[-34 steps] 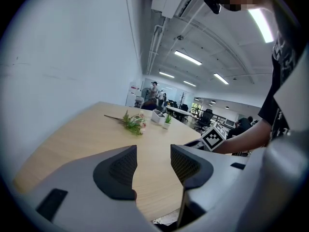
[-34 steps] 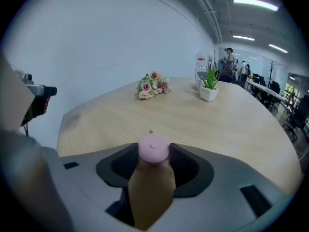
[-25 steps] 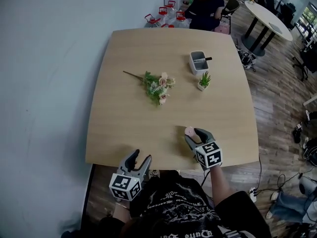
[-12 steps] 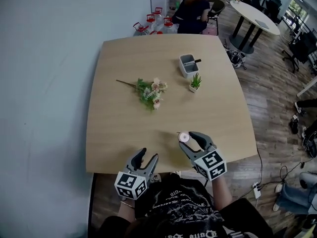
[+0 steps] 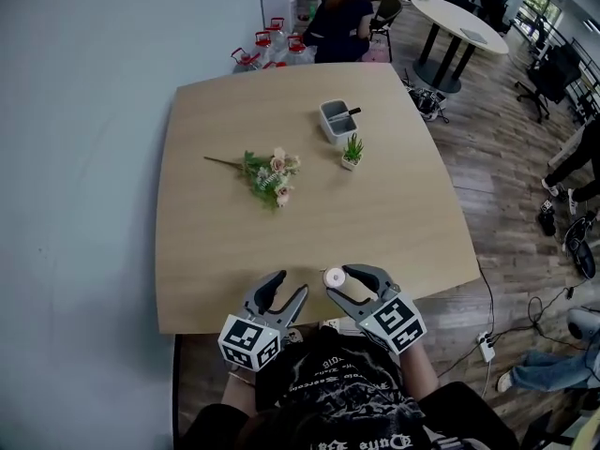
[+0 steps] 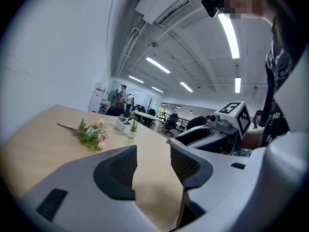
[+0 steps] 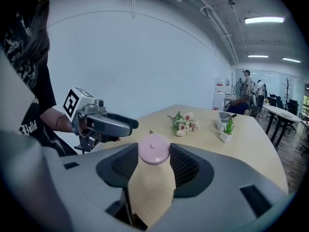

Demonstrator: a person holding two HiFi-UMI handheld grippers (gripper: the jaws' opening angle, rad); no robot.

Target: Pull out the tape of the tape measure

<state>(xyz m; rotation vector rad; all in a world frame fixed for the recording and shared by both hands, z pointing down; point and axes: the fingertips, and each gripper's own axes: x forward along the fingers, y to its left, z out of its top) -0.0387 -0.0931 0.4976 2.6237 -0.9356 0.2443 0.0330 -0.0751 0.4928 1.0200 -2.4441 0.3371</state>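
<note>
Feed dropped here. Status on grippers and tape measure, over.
Right gripper shut on pink tape measure. Left gripper open, empty, close beside. No tape out yet. Flowers far off, nothing in the way.

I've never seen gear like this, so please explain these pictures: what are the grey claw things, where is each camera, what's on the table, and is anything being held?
There is no robot here. A person holds a hand-held gripper in each hand. The head view looks down from a camera on the person's head. The other two views come from cameras riding on each gripper, looking along its jaws. On the wooden table lie a bunch of pink flowers, a grey desk organiser and a small potted plant. The right gripper is shut on a round pink tape measure, near the table's front edge. The left gripper is open and empty beside it.
</note>
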